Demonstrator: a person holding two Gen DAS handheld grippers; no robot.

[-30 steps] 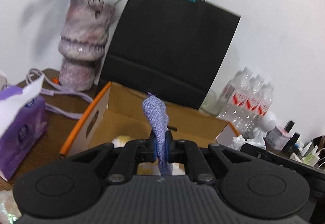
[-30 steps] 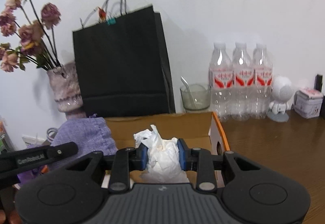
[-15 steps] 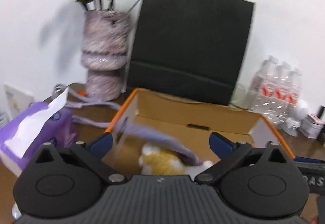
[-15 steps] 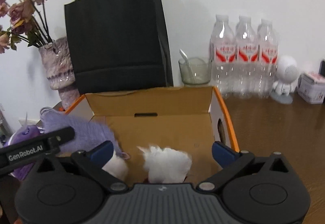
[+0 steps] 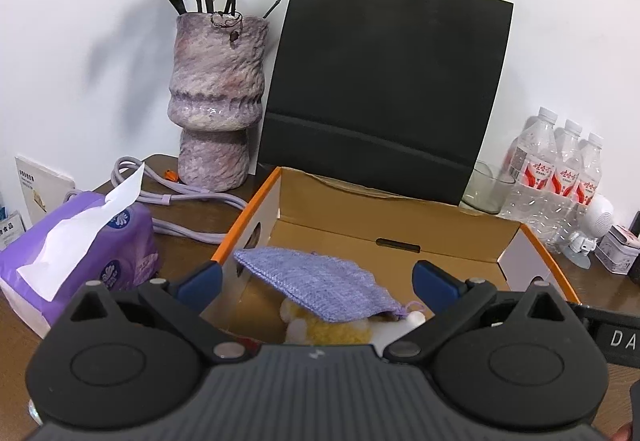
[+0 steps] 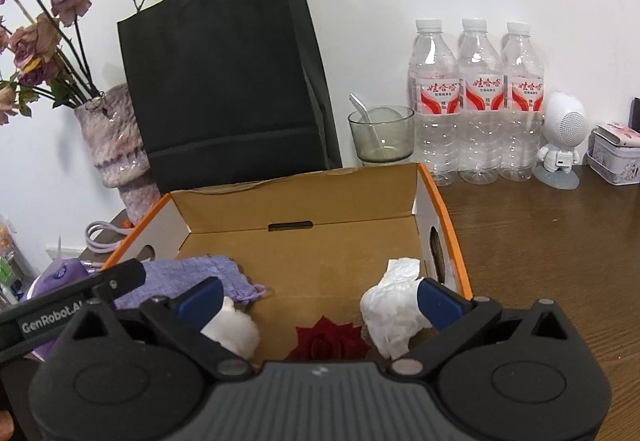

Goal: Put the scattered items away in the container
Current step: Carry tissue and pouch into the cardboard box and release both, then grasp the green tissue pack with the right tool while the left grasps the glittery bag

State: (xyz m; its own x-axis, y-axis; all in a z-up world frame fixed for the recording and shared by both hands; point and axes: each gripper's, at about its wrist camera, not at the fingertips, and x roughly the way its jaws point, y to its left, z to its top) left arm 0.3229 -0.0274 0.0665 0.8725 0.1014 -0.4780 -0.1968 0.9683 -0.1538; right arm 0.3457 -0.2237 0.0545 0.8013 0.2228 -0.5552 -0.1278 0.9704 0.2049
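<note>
1. Your left gripper (image 5: 316, 283) hovers at the near edge of the cardboard box (image 5: 400, 221), its blue-tipped fingers spread wide with nothing pressed between them.
2. Your right gripper (image 6: 320, 297) hangs beside it over the same box (image 6: 304, 201), fingers equally wide apart and gripping nothing.
3. Inside the box, near its left wall, a lilac knitted pouch (image 5: 316, 287) lies flat, draped over a yellow and white plush toy (image 5: 340, 329).
4. Near the box's right wall sits a crumpled white tissue (image 6: 394, 311), just beside your right gripper's right finger; whether they touch is unclear. A dark red fabric rose (image 6: 326, 343) lies at the near middle of the box floor.
5. Left of the box, on the wooden table (image 6: 540, 233), a purple tissue pack (image 5: 80, 245) rests near a lilac cable (image 5: 180, 197).
6. Behind the box stand a mottled purple vase of dried roses (image 5: 218, 101) on the left and a black paper bag (image 5: 380, 93) in the middle.
7. Far right, against the wall: a glass with a spoon (image 6: 382, 137), three water bottles (image 6: 478, 101), a white astronaut figure (image 6: 562, 137) and a small tin (image 6: 616, 153).
</note>
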